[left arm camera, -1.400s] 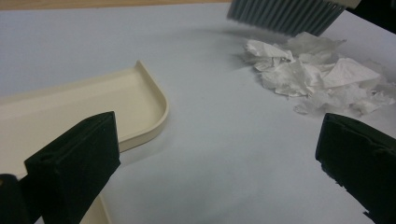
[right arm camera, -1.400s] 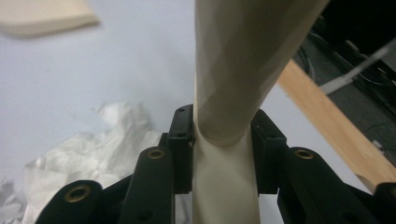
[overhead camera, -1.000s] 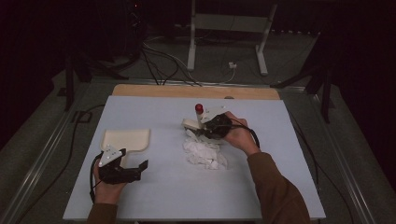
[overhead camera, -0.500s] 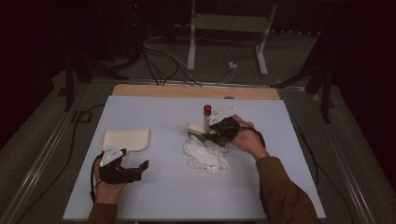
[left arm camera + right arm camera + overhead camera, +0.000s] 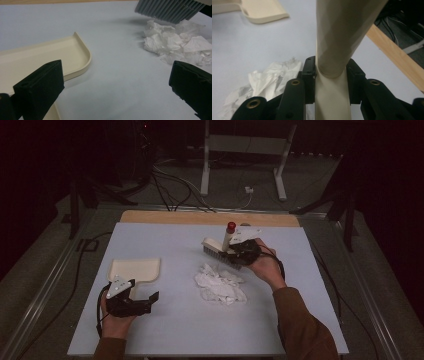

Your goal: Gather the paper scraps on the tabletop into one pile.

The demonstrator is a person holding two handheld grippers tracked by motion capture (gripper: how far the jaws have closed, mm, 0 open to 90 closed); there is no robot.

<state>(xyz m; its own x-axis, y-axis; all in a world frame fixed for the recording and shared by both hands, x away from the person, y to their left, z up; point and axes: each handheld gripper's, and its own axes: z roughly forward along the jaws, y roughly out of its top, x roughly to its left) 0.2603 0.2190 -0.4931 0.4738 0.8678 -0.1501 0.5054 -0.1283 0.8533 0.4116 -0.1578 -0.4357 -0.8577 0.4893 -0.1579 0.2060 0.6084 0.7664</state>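
A cream dustpan (image 5: 134,269) (image 5: 37,57) (image 5: 262,10) lies flat at the table's left. Just in front of it my left gripper (image 5: 150,303) (image 5: 117,72) rests open, with its jaws wide apart and nothing between them. A pile of crumpled white paper (image 5: 220,284) (image 5: 175,42) (image 5: 269,75) sits mid-table. My right gripper (image 5: 241,252) (image 5: 331,72) is shut on the cream handle of a brush (image 5: 217,247) (image 5: 342,37) with a red end cap. It holds the grey bristles (image 5: 170,10) above the pile's far edge.
The pale blue table top (image 5: 175,330) ends at a wooden strip (image 5: 210,218) along the far side. Beyond it, cables and a metal stand's legs (image 5: 240,145) lie on the dark floor. Bare surface lies between the dustpan and the paper.
My right gripper has carried the brush slightly right and toward the far side, and the red-capped handle now stands more upright. The left gripper and the dustpan have stayed put.
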